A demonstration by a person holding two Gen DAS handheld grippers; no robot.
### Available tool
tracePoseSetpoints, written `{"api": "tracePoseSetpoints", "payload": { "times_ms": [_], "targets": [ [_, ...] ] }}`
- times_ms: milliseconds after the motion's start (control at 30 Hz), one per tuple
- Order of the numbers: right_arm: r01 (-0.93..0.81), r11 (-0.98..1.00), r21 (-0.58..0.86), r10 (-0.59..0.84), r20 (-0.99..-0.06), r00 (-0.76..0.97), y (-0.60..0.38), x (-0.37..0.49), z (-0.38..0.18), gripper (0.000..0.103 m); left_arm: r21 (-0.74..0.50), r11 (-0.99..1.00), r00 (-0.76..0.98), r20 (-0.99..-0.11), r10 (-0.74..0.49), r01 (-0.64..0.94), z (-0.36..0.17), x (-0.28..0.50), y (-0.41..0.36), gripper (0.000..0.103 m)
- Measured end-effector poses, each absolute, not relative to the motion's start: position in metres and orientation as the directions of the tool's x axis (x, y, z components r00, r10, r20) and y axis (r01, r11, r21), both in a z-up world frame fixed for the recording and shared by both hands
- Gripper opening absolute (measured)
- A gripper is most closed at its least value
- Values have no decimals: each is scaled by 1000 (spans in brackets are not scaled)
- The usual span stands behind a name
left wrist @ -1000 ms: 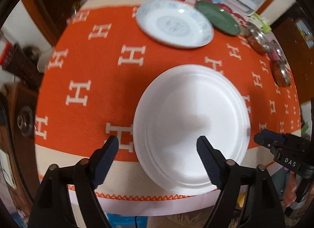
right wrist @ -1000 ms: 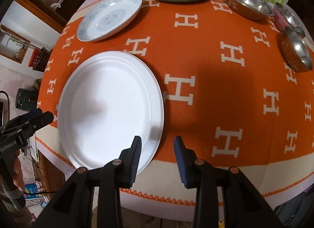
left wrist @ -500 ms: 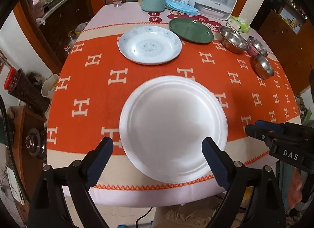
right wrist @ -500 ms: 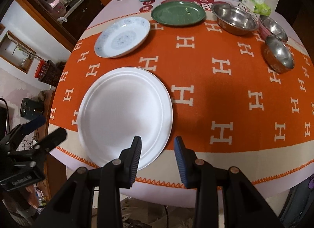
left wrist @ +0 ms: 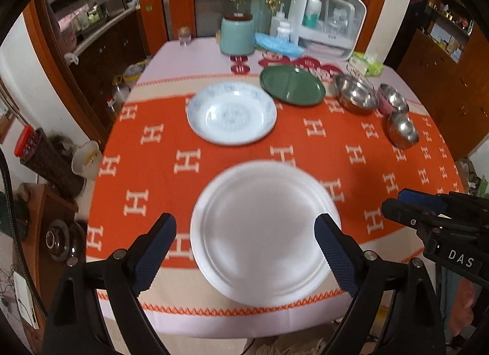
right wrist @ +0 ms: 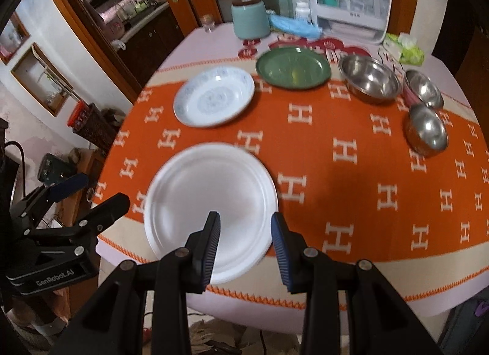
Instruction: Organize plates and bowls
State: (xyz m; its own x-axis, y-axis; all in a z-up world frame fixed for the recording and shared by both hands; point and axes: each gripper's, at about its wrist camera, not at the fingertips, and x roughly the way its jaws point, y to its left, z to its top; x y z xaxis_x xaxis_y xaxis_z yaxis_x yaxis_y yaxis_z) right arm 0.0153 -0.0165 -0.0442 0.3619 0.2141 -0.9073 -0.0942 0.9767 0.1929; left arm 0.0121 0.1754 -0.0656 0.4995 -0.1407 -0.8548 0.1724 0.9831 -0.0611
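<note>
A large white plate [left wrist: 262, 232] lies on the orange cloth near the table's front edge; it also shows in the right wrist view [right wrist: 211, 202]. Behind it sit a blue-patterned white plate [left wrist: 231, 113], a green plate [left wrist: 292, 85] and three steel bowls [left wrist: 356, 94]. My left gripper [left wrist: 244, 248] is open and empty, held above and in front of the white plate. My right gripper [right wrist: 244, 248] is open and empty, over the white plate's near right rim. Neither touches the plate.
At the table's back stand a teal jar [left wrist: 237, 35], a white appliance [left wrist: 327, 28], bottles and a green packet [left wrist: 368, 63]. Dark cabinets [left wrist: 101, 46] and a cluttered low stand [left wrist: 45, 171] are to the left. The table's front edge [left wrist: 244, 321] is just under my grippers.
Both grippers have pulled back and up from the table, so the whole table and the room behind now show. The white plate stays in place. Both stay open.
</note>
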Motion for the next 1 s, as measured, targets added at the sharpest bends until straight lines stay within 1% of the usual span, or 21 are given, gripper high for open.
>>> {"api": "tracePoseSetpoints", "payload": {
  "times_ms": [67, 233, 333, 400, 567, 700, 833, 933, 1000],
  "targets": [
    [-97, 974, 204, 226, -897, 380, -18, 25, -39, 35, -54, 984, 515, -847, -134, 168, -57, 21, 176, 91],
    [-110, 973, 202, 229, -890, 394, -23, 58, -31, 35, 0, 992, 571, -817, -74, 129, -35, 57, 181, 91],
    [-127, 977, 168, 207, -881, 425, -28, 79, -22, 35, 19, 995, 598, -800, -46, 102, -25, 81, 186, 91],
    [-137, 980, 144, 191, -872, 450, -31, 93, -15, 35, 35, 995, 609, -793, -26, 89, -20, 98, 189, 91],
    [-137, 980, 147, 195, -852, 485, -43, 129, -4, 35, 55, 996, 616, -788, -1, 72, -18, 134, 193, 91],
    [-140, 979, 149, 200, -841, 502, -48, 157, -2, 35, 58, 996, 590, -808, 7, 67, -30, 164, 195, 91],
    [-138, 978, 158, 205, -859, 469, -48, 189, -19, 35, 54, 997, 545, -838, 13, 60, -57, 194, 197, 91],
    [-142, 972, 187, 230, -880, 415, -44, 213, -42, 35, 22, 998, 480, -877, -11, 63, -85, 216, 200, 91],
    [-152, 970, 189, 234, -894, 382, -37, 227, -60, 35, -25, 998, 429, -902, -48, 60, -107, 230, 204, 91]
  ]
}}
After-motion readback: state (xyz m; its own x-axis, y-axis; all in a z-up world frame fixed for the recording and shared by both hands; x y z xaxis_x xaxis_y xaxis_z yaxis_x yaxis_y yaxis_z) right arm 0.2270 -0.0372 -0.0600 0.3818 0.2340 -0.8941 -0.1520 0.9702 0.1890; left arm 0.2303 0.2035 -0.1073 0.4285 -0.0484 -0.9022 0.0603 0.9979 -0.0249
